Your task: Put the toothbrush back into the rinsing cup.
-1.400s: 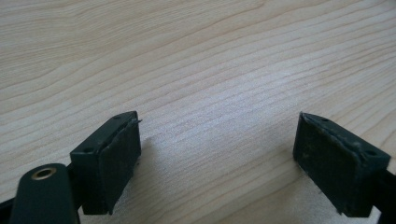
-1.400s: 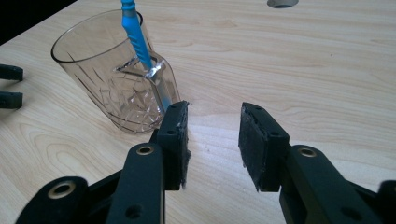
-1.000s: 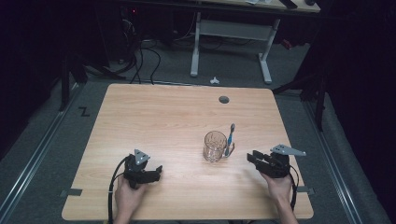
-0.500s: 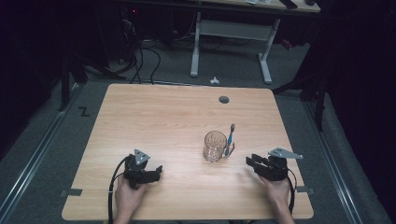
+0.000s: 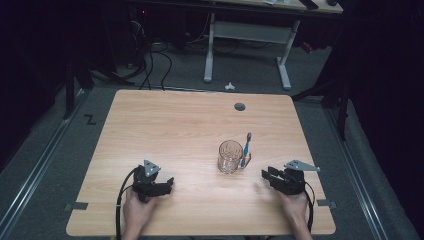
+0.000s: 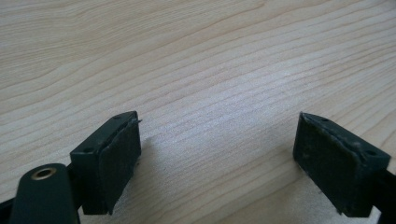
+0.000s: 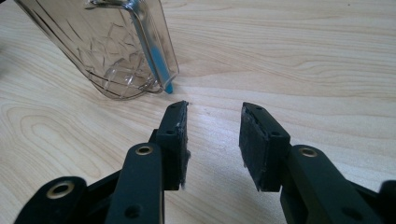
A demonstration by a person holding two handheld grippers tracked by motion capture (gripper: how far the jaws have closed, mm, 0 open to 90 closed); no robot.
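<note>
The right gripper [image 7: 214,140] has its fingers [image 7: 173,140] parted with only bare wood between them, and the glass cup [image 7: 112,51] stands just beyond their tips, apart from them, with a blue toothbrush [image 7: 152,56] leaning inside it. The left gripper [image 6: 217,158] has its fingers [image 6: 112,163] spread wide over bare wood, well apart from the cup on its other side. Seen from the high view, the cup [image 5: 230,156] stands on the counter [image 5: 165,125] between the two grippers, nearer the right one [image 5: 267,176] than the left [image 5: 167,185].

High overview; 2 close tabletop [image 5: 165,125] views.
</note>
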